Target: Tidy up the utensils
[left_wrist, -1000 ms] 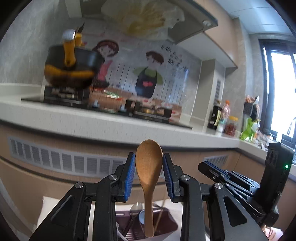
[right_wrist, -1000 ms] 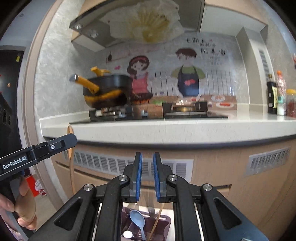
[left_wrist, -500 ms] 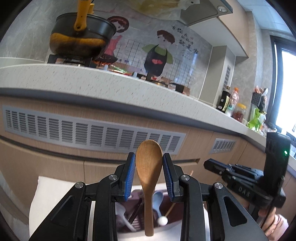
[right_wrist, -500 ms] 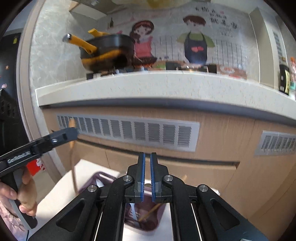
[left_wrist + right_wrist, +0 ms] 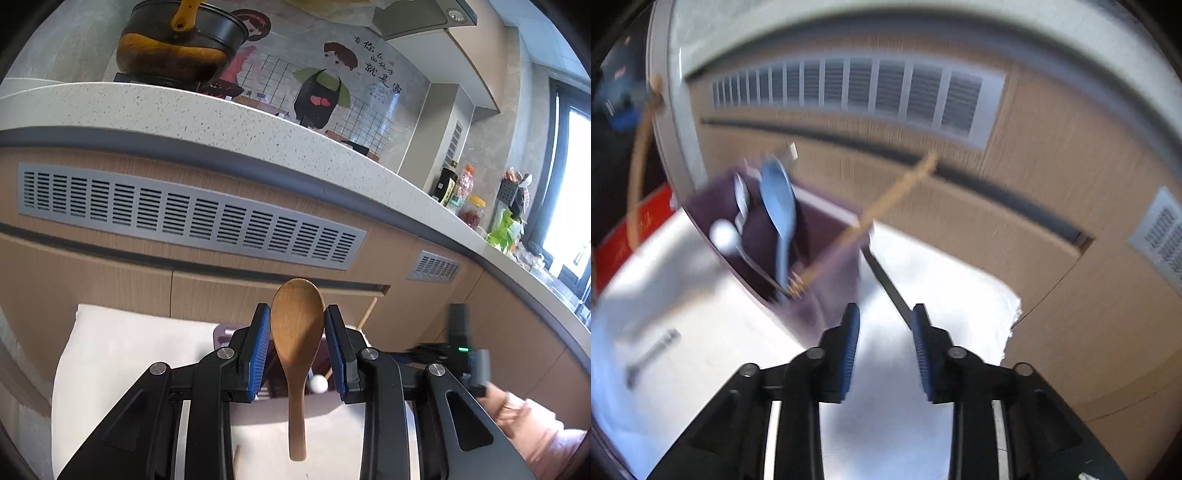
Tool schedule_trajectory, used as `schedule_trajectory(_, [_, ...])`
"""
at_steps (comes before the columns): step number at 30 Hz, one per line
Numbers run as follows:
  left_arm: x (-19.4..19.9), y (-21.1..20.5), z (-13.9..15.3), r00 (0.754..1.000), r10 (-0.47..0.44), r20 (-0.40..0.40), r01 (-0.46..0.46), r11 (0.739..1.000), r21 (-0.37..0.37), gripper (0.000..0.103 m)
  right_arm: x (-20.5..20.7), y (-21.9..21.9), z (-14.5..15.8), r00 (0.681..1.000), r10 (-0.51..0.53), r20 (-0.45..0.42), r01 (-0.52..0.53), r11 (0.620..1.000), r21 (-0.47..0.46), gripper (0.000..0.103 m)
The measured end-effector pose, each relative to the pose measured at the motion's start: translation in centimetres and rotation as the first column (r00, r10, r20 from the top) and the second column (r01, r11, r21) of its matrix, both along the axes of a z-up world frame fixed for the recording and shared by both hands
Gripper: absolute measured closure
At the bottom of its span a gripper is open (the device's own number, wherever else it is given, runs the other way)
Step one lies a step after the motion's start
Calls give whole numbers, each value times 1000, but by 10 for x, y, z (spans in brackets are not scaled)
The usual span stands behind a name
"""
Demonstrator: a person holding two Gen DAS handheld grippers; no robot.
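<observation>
Wood: a brown wooden spoon [image 5: 297,332] is clenched, bowl up, by the left hand-held gripper [image 5: 297,345] above the purple plastic utensil holder [image 5: 812,273]. Right of that holder, the right hand-held gripper [image 5: 884,347], jaws just opening, empty, hangs over bare white desk [image 5: 923,280].

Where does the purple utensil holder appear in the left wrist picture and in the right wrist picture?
Left wrist: the purple utensil holder sits low at the centre, mostly hidden behind the left gripper and its wooden spoon.
Right wrist: it stands left of centre, blurred, above and left of the right gripper, with a blue spoon inside.
Shared landmark: the grey vent grille on the cabinet behind.
</observation>
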State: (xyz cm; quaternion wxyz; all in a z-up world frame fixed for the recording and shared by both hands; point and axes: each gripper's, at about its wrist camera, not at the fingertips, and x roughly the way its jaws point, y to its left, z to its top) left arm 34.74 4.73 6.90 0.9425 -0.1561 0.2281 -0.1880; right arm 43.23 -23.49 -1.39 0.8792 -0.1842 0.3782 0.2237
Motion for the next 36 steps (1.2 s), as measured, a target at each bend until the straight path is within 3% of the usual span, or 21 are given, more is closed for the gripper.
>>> schedule_trajectory(4, [-7, 4, -6, 999, 23, -34, -22, 1000, 20, 72, 34, -7, -34, 996, 36, -79, -35, 999, 24, 75])
schedule_trajectory(10, [-10, 14, -18, 994, 64, -84, -63, 998, 21, 72, 72, 1, -70, 993, 56, -100, -60, 997, -41, 75])
schedule_trajectory(14, [-11, 14, -23, 992, 68, -106, -66, 998, 19, 72, 71, -9, -65, 986, -12, -165, 16, 1000, 26, 91])
schedule_trajectory(22, [-24, 7, -35, 990, 27, -137, -29, 1000, -7, 72, -37, -36, -44, 945, -201, -256, 205, 979, -11, 93])
schedule_trajectory(26, [-36, 2, -44, 988, 12, -154, -15, 1000, -14, 72, -116, -24, -39, 938, -136, -318, 142, 990, -5, 92])
schedule_trajectory(29, [-44, -1, -47, 987, 1, -163, -3, 1000, -14, 72, -149, -8, -42, 924, -62, -376, 65, 998, -5, 87])
schedule_trajectory(33, [-56, -3, -47, 986, 2, -166, -2, 1000, 3, 72, -150, 0, -28, 946, -61, -318, 68, 998, 11, 65])
schedule_trajectory(36, [-64, -2, -46, 987, 11, -163, -8, 1000, 22, 72, -133, 23, -23, 973, -54, -223, 52, 999, -15, 59])
